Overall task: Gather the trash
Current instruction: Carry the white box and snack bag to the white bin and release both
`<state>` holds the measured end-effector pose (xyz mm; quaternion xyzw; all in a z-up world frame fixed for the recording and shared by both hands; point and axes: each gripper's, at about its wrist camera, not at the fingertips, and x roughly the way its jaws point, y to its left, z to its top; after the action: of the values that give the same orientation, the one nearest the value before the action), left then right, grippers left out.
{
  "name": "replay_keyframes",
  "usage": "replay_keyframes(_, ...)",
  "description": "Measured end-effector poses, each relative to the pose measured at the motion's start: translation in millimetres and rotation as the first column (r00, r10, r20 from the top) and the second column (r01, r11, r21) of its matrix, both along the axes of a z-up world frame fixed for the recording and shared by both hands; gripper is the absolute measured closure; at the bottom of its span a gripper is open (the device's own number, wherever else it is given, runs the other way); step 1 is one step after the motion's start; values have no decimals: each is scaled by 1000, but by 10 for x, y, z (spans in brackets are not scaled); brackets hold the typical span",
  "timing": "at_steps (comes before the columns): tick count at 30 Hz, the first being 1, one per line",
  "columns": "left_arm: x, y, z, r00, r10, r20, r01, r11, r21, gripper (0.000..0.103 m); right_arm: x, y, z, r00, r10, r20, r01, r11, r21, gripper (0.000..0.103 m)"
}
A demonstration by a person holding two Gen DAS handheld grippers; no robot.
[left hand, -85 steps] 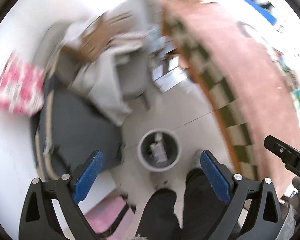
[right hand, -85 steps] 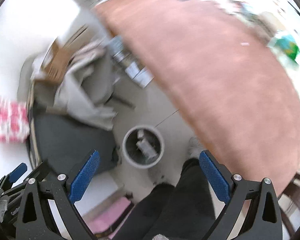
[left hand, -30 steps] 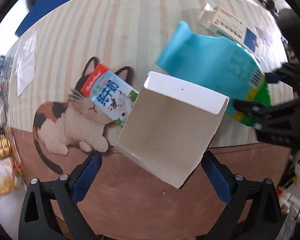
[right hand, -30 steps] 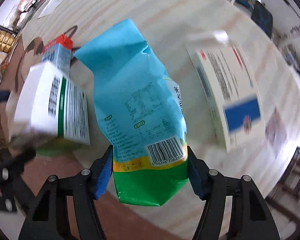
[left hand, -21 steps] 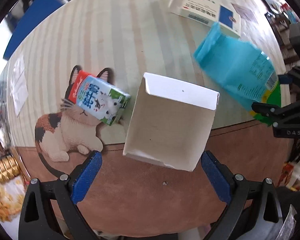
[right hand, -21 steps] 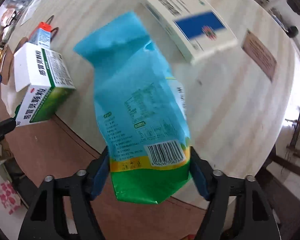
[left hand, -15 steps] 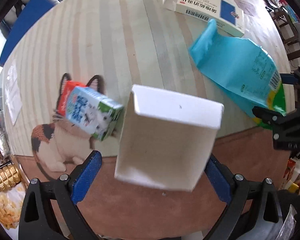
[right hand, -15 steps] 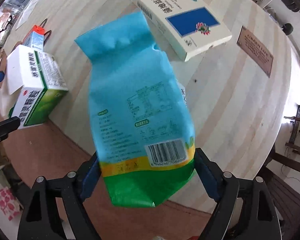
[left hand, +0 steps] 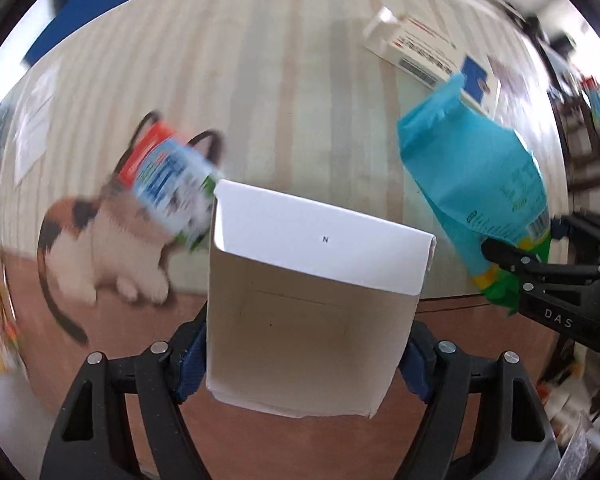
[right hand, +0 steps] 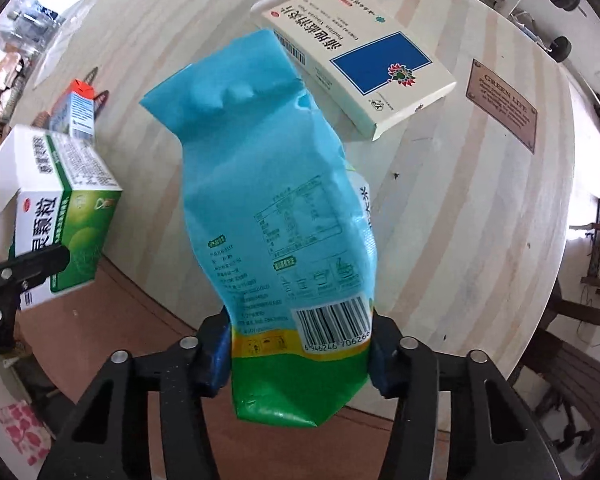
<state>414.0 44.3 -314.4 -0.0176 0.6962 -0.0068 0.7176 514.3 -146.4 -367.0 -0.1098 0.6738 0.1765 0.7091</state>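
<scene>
My left gripper (left hand: 306, 354) is shut on a white and green carton box (left hand: 300, 312), open end toward the camera; the box also shows at the left of the right wrist view (right hand: 60, 216). My right gripper (right hand: 300, 354) is shut on a blue and green snack bag (right hand: 284, 216), held above the table; the bag also shows at the right of the left wrist view (left hand: 484, 184). A small milk carton (left hand: 168, 188) lies on the table, seen also in the right wrist view (right hand: 78, 110). A flat white and blue box (right hand: 356, 56) lies farther back.
The round striped wooden table (right hand: 460, 208) has a cat-print mat (left hand: 96, 240) and a brown plaque (right hand: 502, 102). Its brown edge (left hand: 100, 360) is near me. Clutter lies off the table at the left.
Both grippers have closed tighter on their items. The left gripper now grips the box and holds it closer, and the view has shifted over the table.
</scene>
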Motion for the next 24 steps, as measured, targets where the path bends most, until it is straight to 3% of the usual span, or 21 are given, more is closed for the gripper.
replay_keyframes(5, -447, 73, 203, 985, 157, 70, -157, 988, -15, 27, -108, -72, 129, 1000, 7, 9, -7, 999, 44, 51)
replay_keyframes(9, -890, 131, 388, 952, 282, 117, -281, 959, -21, 27, -326, 72, 376, 1000, 15, 13, -16, 996, 93, 51)
replay_keyframes(15, -1680, 427, 619, 874, 453, 175, -449, 891, -64, 27, -838, 308, 694, 997, 77, 27, -81, 985, 154, 51)
replay_keyframes(20, -2565, 573, 745, 793, 570, 214, -565, 820, -90, 27, -1627, 666, 938, 982, 187, 37, -190, 963, 192, 51)
replay_keyframes(24, -3417, 648, 731, 714, 665, 220, -655, 745, -129, 27, -2548, 893, 1087, 960, 278, 31, -278, 937, 212, 51)
